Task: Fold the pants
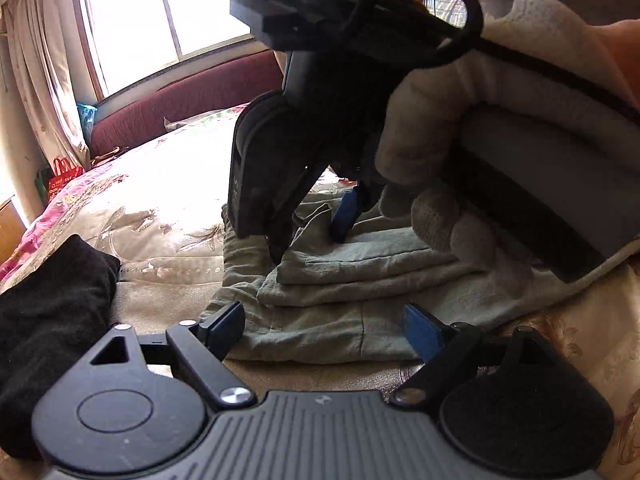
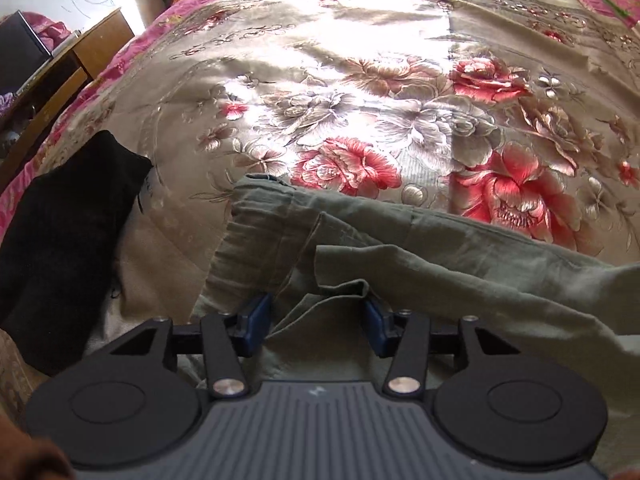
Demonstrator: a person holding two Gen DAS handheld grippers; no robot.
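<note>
While both grippers' jaws are held released, the pants [image 1: 352, 280] are seen mostly folded on the bed [image 2: 360, 80]; tidying is judged left.

**Around the bed: the surroundings**

Floral bedspread [image 2: 360, 92] covers the whole bed: beige satin, red and grey embroidered blooms, pink border along the edge. Strong daylight glares across its middle.

Black garment [image 2: 76, 236] lies bunched on the spread near the pink border.

Window [image 1: 160, 16] with a wooden frame, very bright. Pale patterned curtain [image 1: 36, 68] hangs beside it.

Dark red upholstered bench [image 1: 188, 104] runs below the sill, at the far side of the bed.

Red shopping bag [image 1: 62, 178] on the floor under the curtain.

Wooden cabinet [image 2: 68, 76] stands beside the bed; contents too blurred to tell.
</note>
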